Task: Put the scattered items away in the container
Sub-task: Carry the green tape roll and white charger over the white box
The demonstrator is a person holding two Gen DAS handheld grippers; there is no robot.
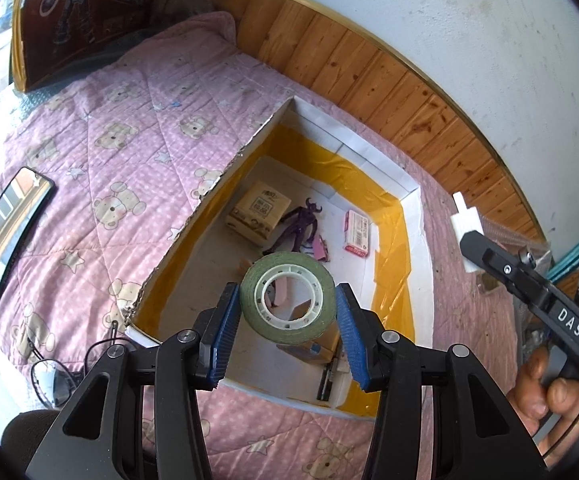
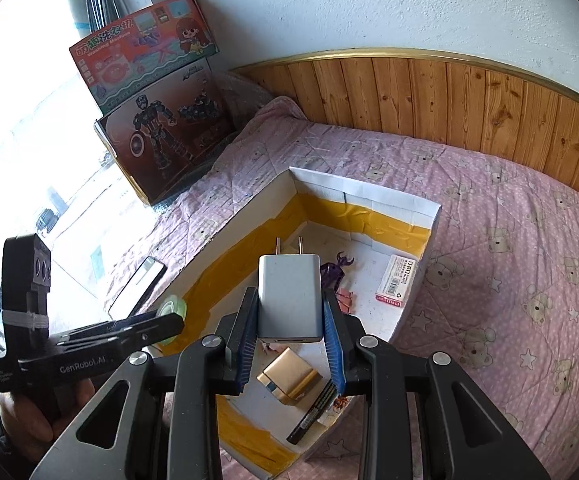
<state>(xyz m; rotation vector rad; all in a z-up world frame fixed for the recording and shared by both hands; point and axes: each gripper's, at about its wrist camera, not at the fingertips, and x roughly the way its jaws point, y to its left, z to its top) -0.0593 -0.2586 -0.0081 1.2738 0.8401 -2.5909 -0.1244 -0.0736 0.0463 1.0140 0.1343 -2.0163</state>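
**Two grippers, each holding a thing over the box**

Two grippers hang above a white box [image 1: 409,216] with yellow tape inside. The box sits on a pink bear blanket [image 1: 109,168].

The left gripper [image 1: 287,312] pinches a roll of green tape [image 1: 287,296] between its blue pads [image 1: 225,328]. The roll is up in the air, over the open box.

The right gripper [image 2: 291,320] pinches a white charger plug [image 2: 289,296] by its sides. The two metal prongs point away from the camera. The plug is also above the box, not touching the floor of it.

Down in the box lie a purple toy figure [image 1: 299,228], a tan cardboard pack [image 1: 257,212], a small pink-and-white packet [image 1: 356,234], a gold thing [image 2: 289,378] and a dark pen-like stick [image 2: 311,418].

On the blanket, left of the box, lie a phone [image 1: 9,236] and a pair of glasses [image 1: 55,380]. Some toy boxes [image 2: 161,120] lean near the window.
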